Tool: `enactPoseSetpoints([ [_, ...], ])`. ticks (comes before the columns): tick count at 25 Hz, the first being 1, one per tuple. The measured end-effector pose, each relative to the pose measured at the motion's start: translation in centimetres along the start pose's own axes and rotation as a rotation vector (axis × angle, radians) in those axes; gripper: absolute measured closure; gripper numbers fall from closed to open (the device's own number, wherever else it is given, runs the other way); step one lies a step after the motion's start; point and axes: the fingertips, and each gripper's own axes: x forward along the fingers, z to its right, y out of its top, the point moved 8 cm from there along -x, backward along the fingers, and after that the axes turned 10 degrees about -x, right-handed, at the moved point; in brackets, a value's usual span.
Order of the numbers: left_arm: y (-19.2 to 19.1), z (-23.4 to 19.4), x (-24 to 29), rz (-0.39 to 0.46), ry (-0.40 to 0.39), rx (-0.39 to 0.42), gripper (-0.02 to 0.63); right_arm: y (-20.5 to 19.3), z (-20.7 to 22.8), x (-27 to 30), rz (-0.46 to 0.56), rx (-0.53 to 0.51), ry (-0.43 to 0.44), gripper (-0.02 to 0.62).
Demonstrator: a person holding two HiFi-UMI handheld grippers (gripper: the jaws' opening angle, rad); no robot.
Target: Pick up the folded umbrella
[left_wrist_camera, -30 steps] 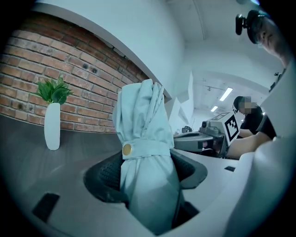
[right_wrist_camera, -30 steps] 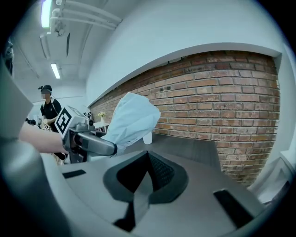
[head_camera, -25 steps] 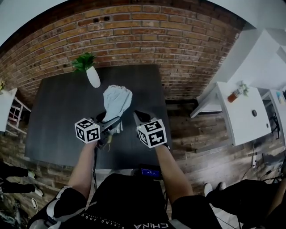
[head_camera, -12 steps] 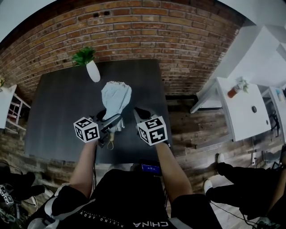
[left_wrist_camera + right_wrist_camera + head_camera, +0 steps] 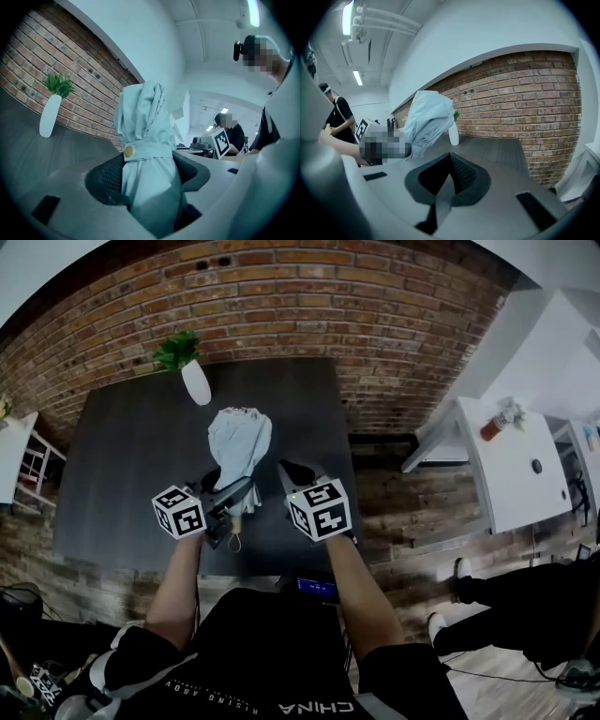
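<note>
The folded umbrella is pale blue-grey, with a strap and a gold snap around its middle. My left gripper is shut on its lower part and holds it above the dark table, fabric end pointing away. In the left gripper view the umbrella fills the space between both pads of the left gripper. My right gripper hovers just right of it, shut with nothing in it. The right gripper view shows the right gripper with jaws closed and the umbrella off to its left.
A white vase with a green plant stands at the table's far edge by the brick wall. A white desk stands to the right on the wooden floor. Another person sits in the background.
The left gripper keeps its hold on the umbrella. Both grippers and the umbrella have shifted slightly left and farther over the table.
</note>
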Motion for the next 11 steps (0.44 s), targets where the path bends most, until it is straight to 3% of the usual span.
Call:
enactPoseSetpoints([
  [11, -0.87, 0.53, 0.67, -0.011, -0.022, 0.009, 0.316, -0.67, 0.28, -0.51, 0.011, 0.008, 0.002, 0.588],
])
